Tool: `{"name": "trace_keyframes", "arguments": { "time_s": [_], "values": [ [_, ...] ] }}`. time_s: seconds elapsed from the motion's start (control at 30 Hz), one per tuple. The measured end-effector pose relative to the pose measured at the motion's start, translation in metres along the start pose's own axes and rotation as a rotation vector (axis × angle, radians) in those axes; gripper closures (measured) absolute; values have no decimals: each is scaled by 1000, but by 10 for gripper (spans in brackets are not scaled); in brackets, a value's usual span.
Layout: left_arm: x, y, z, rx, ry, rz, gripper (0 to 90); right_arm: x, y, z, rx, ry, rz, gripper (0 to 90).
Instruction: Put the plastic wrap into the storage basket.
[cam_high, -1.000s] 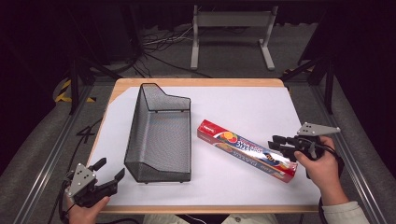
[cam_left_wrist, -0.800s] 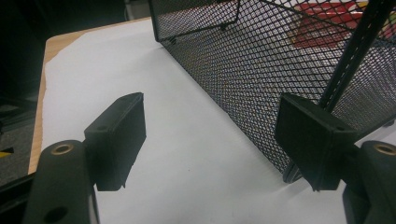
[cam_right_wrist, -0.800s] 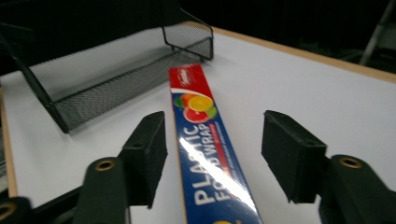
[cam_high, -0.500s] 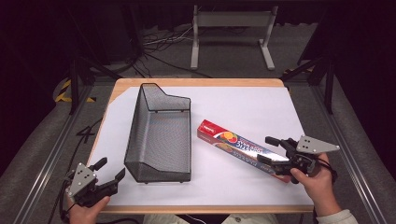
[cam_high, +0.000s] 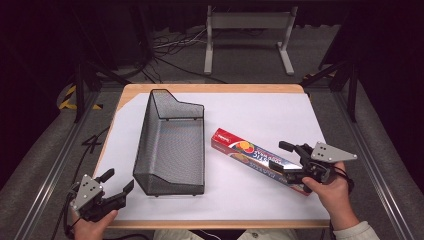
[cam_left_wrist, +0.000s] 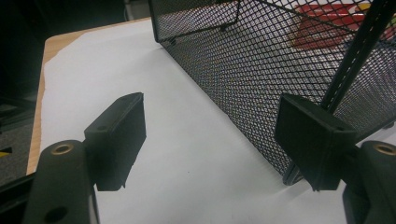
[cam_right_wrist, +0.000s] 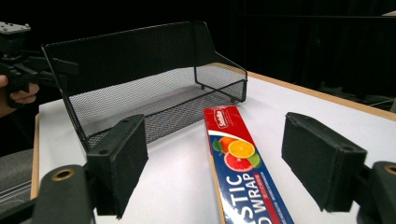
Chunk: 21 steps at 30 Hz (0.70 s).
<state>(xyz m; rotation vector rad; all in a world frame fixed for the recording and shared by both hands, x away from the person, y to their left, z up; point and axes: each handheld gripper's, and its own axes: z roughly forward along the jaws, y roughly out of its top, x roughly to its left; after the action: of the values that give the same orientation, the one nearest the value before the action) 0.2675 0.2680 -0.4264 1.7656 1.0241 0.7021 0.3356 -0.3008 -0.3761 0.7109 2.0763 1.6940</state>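
Right gripper (cam_high: 285, 156) at near end of plastic wrap box (cam_high: 252, 159), lined up along it, likely for pickup. Jaws just opened wide, straddle box, pads clear. Box flat, just right of mesh basket (cam_high: 170, 145). Left gripper (cam_high: 116, 183) open, empty, off basket's near-left corner.

We are looking down from above near table edge in high view, facing twelve o'clock. Gripper views are riding low and close; both are sharing mesh basket (cam_left_wrist: 261, 70) and wrap box (cam_right_wrist: 243, 172).
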Motion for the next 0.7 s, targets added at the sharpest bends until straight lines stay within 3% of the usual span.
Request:
{"name": "trace_keyframes", "arguments": {
  "time_s": [0.2, 0.27, 0.47, 0.7],
  "values": [
    [0, 0, -1, 1, 3, -1, 257, -2, 12, 14, 33, 0, -9, 208],
    [0, 0, -1, 0, 2, 0, 256, -5, 16, 22, 53, -1, 12, 205],
    [0, 0, 0, 1, 2, 2, 257, -15, 23, 40, 100, -29, 0, 205],
    [0, 0, 0, 1, 2, 4, 257, -23, 25, 56, 163, -43, 9, 204]
  ]
}}
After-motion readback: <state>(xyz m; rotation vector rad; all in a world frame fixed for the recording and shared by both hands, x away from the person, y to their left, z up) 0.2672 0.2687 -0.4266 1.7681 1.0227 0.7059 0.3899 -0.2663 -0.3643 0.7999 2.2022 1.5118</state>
